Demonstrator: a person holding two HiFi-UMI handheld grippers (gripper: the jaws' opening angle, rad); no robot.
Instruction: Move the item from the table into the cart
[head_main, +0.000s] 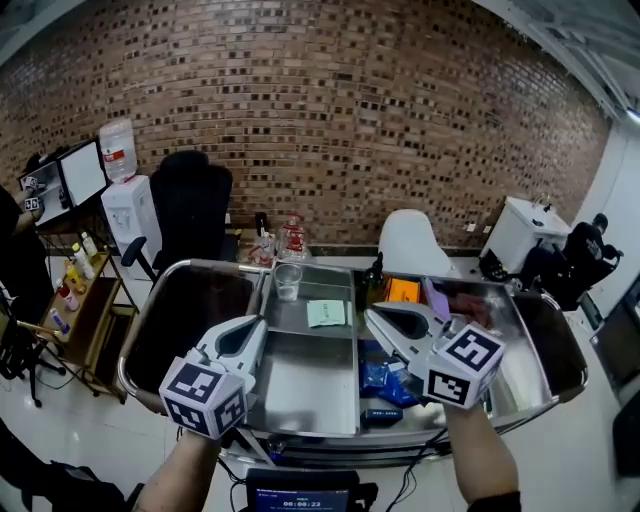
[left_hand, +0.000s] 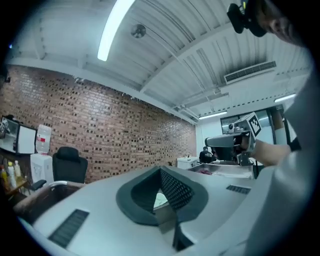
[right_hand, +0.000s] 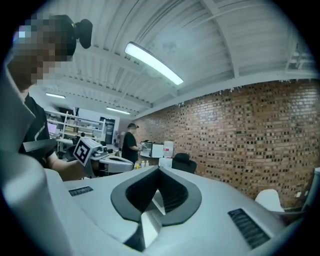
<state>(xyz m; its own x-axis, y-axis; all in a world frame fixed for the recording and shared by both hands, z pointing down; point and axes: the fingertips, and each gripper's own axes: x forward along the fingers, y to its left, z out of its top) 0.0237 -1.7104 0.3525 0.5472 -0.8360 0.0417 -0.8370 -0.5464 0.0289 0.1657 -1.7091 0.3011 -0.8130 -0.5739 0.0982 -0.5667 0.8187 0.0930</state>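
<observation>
Above the steel cart (head_main: 300, 385), left gripper (head_main: 254, 326) and right gripper (head_main: 380, 318) point level, jaws closed on nothing.

two grippers, lower frame: left gripper (head_main: 256, 324), right gripper (head_main: 374, 316). one clear cup (head_main: 288, 281), centre. one green note (head_main: 326, 313). two chairs: black chair (head_main: 190, 205), white chair (head_main: 415, 243). one water dispenser (head_main: 128, 200), upper left.

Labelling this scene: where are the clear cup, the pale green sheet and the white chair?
clear cup (head_main: 288, 281): head view, middle of its wall.
pale green sheet (head_main: 326, 313): head view, centre of its face.
white chair (head_main: 412, 243): head view, middle of its backrest.
</observation>
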